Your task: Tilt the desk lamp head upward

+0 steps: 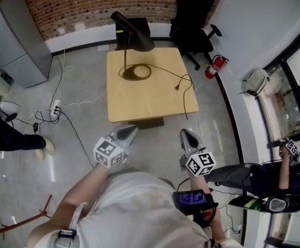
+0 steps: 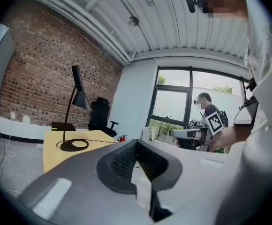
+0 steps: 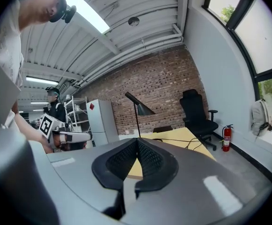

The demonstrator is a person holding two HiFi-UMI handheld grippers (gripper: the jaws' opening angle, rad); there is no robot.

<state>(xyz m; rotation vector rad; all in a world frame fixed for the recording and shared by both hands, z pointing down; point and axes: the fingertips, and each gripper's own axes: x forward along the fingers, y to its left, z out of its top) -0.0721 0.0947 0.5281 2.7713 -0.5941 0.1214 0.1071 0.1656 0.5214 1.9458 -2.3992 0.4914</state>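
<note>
**Head view.** Desk lamp [image 1: 133, 34] upright near the far edge of the square wooden desk [image 1: 150, 105], on a round base [image 1: 136, 72] at far left. Cord [image 1: 184, 87] trailing from the base across the top to the right edge. Left gripper [image 1: 133, 129] and right gripper [image 1: 183, 133] side by side over bare floor, short of the near desk edge and touching nothing. Open floor along the near side. Power strip [image 1: 55, 107] and loose cables on the floor at left. Office chair [image 1: 192, 14] and fire extinguisher [image 1: 215, 66] beyond the far-right corner.

**Left gripper view.** Left gripper [image 2: 136, 142] with jaws together, nothing between them. Desk lamp [image 2: 78, 87] ahead at left, conical head angled down, well apart from the jaw tips.

**Right gripper view.** Right gripper [image 3: 137, 139] with jaws together and empty. Desk lamp [image 3: 139, 108] straight ahead beyond the tips. Near desk [image 3: 194, 143] corner unobstructed.
</note>
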